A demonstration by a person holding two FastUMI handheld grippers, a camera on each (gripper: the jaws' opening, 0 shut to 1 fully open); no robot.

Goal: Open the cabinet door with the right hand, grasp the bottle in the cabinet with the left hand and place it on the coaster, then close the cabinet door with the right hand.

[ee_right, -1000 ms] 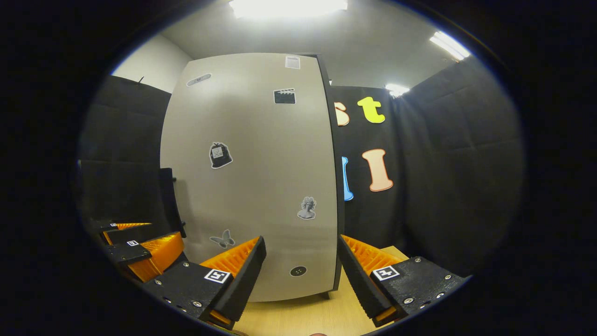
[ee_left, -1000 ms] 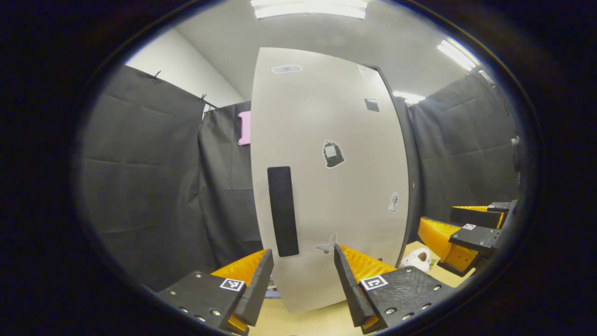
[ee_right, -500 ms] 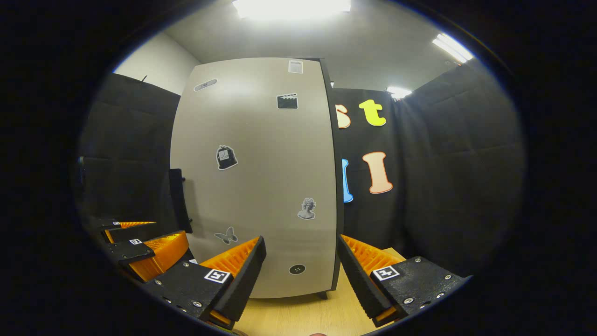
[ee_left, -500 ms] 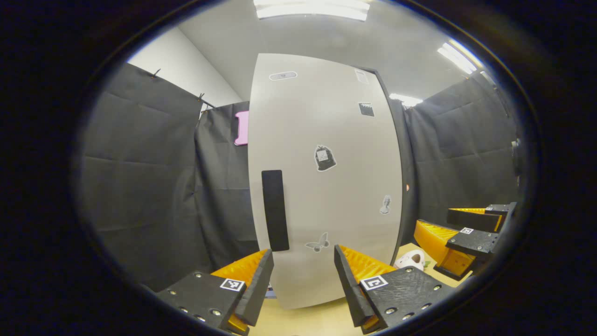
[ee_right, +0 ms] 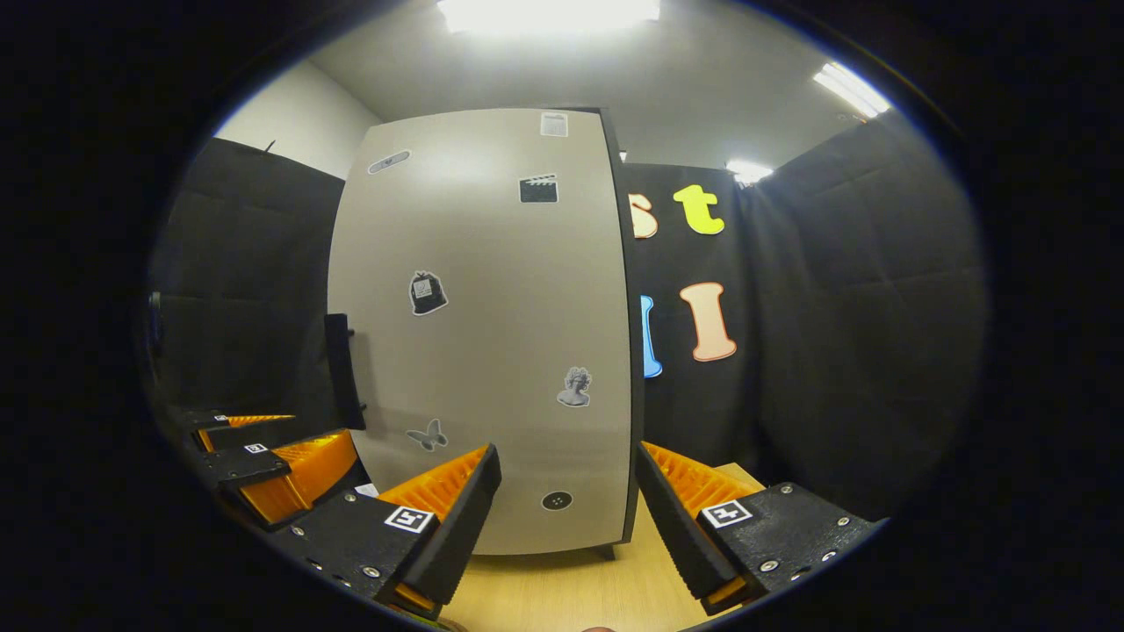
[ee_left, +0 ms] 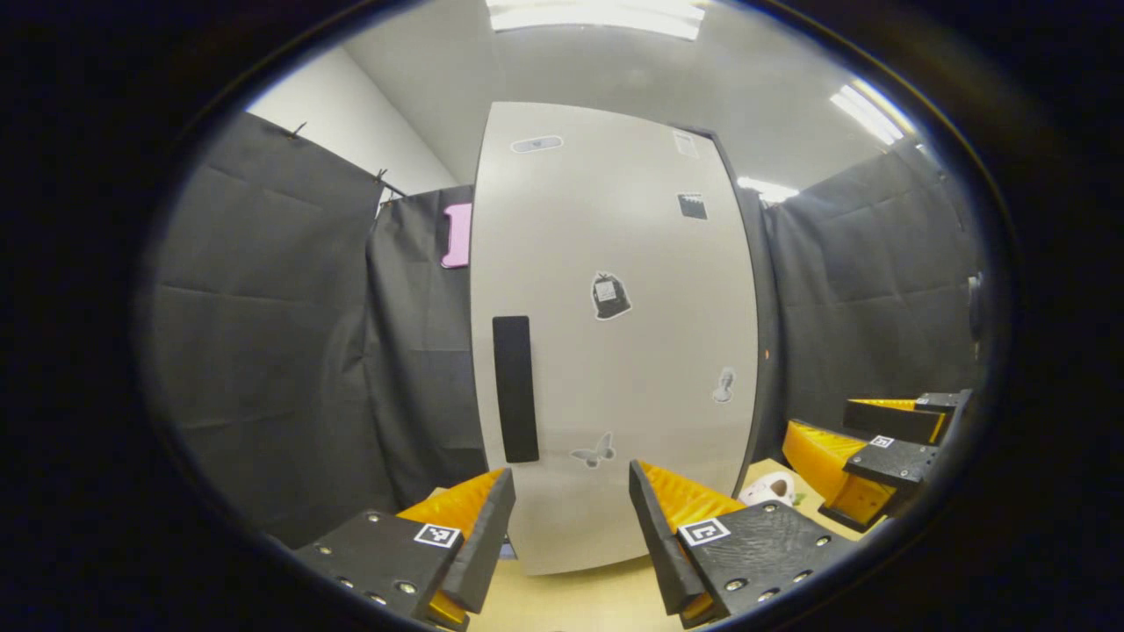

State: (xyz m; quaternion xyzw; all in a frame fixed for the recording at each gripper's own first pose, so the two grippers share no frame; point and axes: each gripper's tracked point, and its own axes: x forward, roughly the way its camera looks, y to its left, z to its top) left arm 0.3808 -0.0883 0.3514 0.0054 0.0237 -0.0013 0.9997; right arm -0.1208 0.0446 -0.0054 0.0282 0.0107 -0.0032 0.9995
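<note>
Up close, the left claw point(ee_left: 562, 527) hangs with its two fingers spread wide and nothing between them, just above a pale wooden tabletop point(ee_left: 571, 601). Straight ahead of it stands the cabinet door point(ee_left: 615, 351), shut: a tall light grey panel with small stickers scattered over it and a black upright handle point(ee_left: 515, 389) near its left edge. Off to that claw's right, near the tabletop's edge, the right claw point(ee_left: 865, 439) shows from the side, and a small white object point(ee_left: 768, 488) lies on the tabletop beside it; I cannot tell what it is.

Likewise, the right claw point(ee_right: 566, 518) is spread open and empty, pointed at the lower part of the same door point(ee_right: 492, 333), near its right edge. From this side the handle point(ee_right: 343, 371) sticks out at the door's left edge, and the left claw point(ee_right: 263, 461) hangs below it. No bottle is visible with the door shut. Black cloth point(ee_right: 834, 307) walls the booth around the cabinet.
</note>
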